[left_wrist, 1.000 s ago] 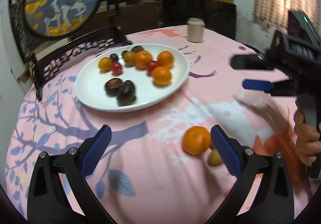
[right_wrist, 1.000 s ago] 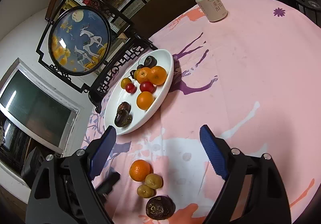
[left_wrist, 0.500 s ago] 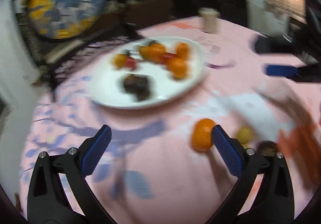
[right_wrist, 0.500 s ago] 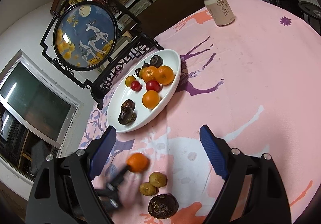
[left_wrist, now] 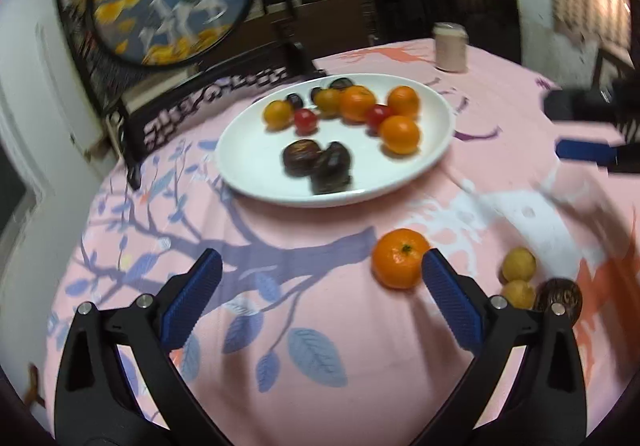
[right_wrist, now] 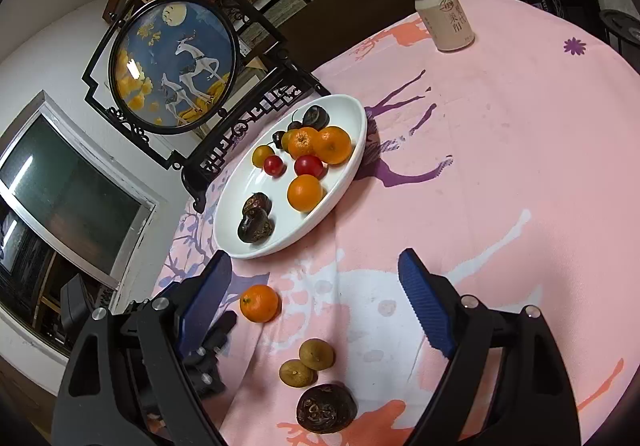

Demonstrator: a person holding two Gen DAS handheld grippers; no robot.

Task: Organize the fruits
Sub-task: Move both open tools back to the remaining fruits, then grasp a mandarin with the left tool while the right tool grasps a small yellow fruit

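Observation:
A white plate (left_wrist: 256,158) holds several oranges, red tomatoes and dark fruits. Loose on the pink tablecloth lie one orange (left_wrist: 400,264), two small yellow-brown fruits (left_wrist: 519,264) and a dark wrinkled fruit (left_wrist: 560,298). My left gripper (left_wrist: 320,294) is open and low over the cloth, and the orange sits just inside its right finger. My right gripper (right_wrist: 316,302) is open above the loose orange (right_wrist: 259,303), the small fruits (right_wrist: 316,354) and the dark fruit (right_wrist: 326,408), holding nothing. The plate (right_wrist: 344,170) lies beyond them. In the left wrist view, the right gripper (left_wrist: 576,130) hangs at the right edge.
A drink can (right_wrist: 444,18) stands at the far side of the round table. A framed round deer screen (right_wrist: 172,58) on a black stand rises behind the plate. The table edge drops off at the left, near a window.
The loose orange has shifted away from the two small fruits, toward the plate. The left wrist view swung left, so the small fruits and dark fruit now show. The right gripper barely moved.

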